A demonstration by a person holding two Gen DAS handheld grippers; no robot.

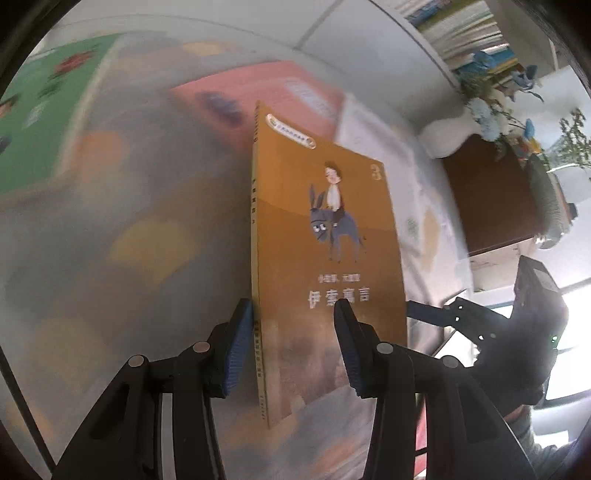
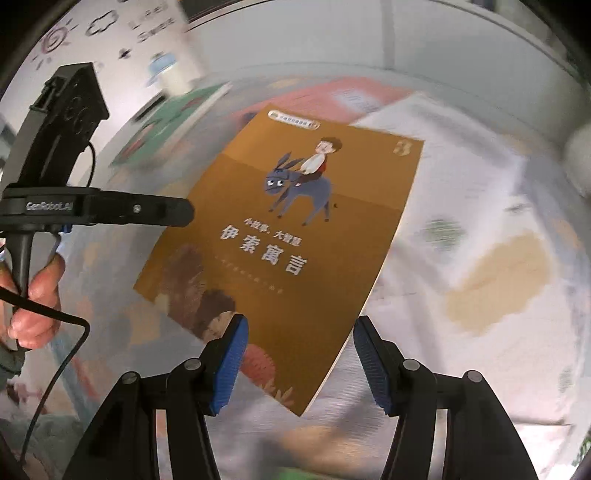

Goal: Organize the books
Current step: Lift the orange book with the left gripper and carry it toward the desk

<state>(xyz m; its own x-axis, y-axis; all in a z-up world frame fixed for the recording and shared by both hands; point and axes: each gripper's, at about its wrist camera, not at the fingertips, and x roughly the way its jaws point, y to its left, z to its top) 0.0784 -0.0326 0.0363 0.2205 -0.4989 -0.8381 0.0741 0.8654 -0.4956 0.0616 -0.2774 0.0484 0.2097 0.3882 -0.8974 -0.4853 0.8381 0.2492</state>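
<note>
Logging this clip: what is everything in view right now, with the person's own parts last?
donkey book: one, orange-brown, raised between both grippers
green book: one, blurred, far left on the table
pink book: one, blurred, behind the donkey book
white pages: one patch, blurred, right of the pink book
tablecloth: one, pale with orange patches, under the books
vase: one, white with blue flowers, on a brown cabinet
shelved books: one row, top right
left gripper: black with blue fingers, apart, one beside the spine
right gripper: same colours, fingers apart
hand: one, bare, on the left gripper's handle
</note>
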